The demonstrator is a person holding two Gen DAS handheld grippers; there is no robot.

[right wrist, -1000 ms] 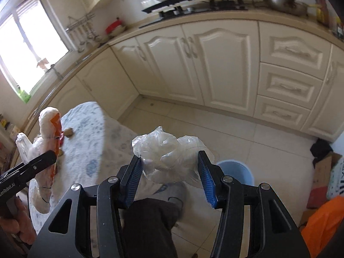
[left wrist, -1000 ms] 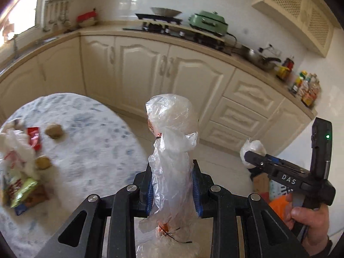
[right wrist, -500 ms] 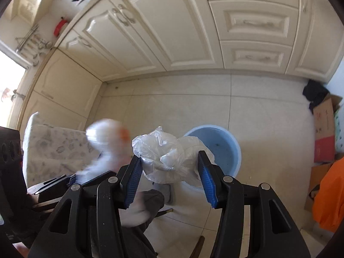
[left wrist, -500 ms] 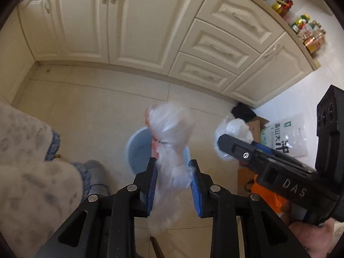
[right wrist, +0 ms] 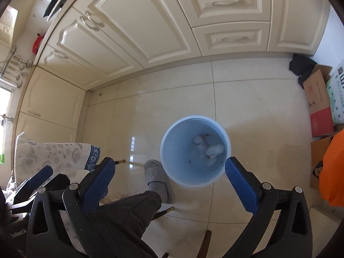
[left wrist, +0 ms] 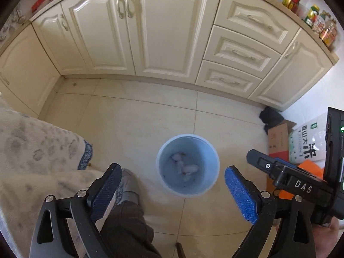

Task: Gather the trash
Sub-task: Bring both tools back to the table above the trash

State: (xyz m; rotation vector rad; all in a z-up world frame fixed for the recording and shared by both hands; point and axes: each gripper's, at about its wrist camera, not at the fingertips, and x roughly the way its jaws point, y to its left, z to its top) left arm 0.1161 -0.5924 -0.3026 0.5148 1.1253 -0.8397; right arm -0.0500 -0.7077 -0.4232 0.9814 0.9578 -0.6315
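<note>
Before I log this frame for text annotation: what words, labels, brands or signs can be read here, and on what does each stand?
"DAS": white letters on the right gripper's black body, left wrist view.
"山大米": large dark characters on the white rice sack; the first character is unclear, the green logo above unreadable.
Red and brown carton: printing too small to read.
Left gripper's body: white lettering cut off at the frame edge, unreadable.
Counter jars: labels blurred.

Cream cabinets [left wrist: 163,32] stand beyond my grey slipper [right wrist: 158,179]. To their right a cardboard box [right wrist: 318,103] sits by a white sack [left wrist: 309,142], with a dark heap [right wrist: 301,66], perhaps cloth, nearer them.
</note>
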